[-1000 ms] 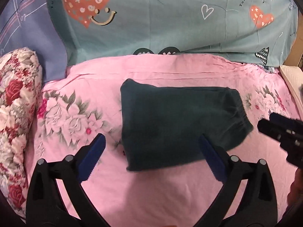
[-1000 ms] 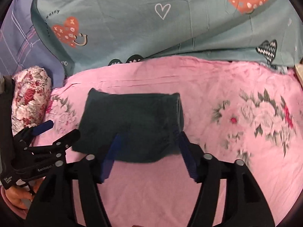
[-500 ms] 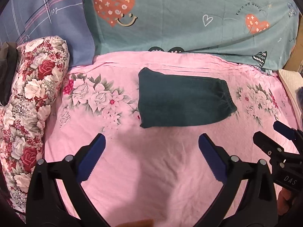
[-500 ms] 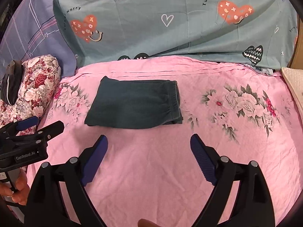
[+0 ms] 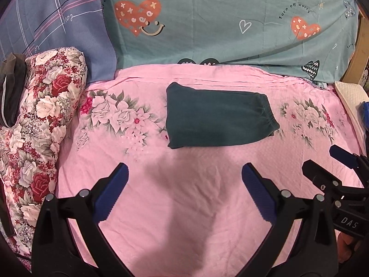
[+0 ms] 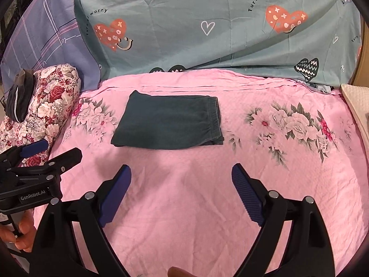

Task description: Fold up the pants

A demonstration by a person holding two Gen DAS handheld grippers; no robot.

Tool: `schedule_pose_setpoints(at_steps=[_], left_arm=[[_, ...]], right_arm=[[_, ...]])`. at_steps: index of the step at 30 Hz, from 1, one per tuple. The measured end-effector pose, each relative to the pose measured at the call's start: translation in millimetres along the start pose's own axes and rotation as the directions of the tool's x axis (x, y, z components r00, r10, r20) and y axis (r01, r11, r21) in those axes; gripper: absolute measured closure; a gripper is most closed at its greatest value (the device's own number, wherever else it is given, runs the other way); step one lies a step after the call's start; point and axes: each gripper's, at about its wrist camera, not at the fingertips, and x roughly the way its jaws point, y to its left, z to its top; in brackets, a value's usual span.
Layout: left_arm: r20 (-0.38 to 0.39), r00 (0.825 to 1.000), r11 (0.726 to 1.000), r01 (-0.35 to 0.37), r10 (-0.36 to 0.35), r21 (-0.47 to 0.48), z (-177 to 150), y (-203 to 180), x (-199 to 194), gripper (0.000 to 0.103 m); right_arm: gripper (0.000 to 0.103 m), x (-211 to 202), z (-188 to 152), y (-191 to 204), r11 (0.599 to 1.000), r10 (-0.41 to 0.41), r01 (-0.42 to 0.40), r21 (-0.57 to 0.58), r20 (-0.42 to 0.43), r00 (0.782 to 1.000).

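Both tongs have drawn back from the pants [image 5: 219,120], which lie folded on the pink bed sheet [image 5: 184,207]. Left tongs [image 5: 184,192] gape empty; right tongs [image 6: 181,190] likewise (jaws just widened). Folding appears complete.

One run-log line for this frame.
pants: folded, flat on pink sheet | left gripper: open, empty | right gripper: just opened, empty | both clear of pants

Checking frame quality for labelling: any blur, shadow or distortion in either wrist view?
Left wrist: sharp; fisheye bends the edges with dark corners; soft shadow on the pink sheet below the folded pants. Right wrist: sharp too, same bending, fainter shadow by the pants; no glare.
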Motion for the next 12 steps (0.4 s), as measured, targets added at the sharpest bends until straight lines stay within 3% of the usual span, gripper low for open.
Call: schedule_pose_setpoints(at_steps=[12], left_arm=[[-0.002, 1.0, 1.0, -0.003, 0.003, 0.0, 4.6, -2.3, 1.6, 0.003]], right_arm=[[0.014, -2.0, 1.4, -4.2, 1.0, 0.008, -0.008, 0.015, 0.003, 1.0]])
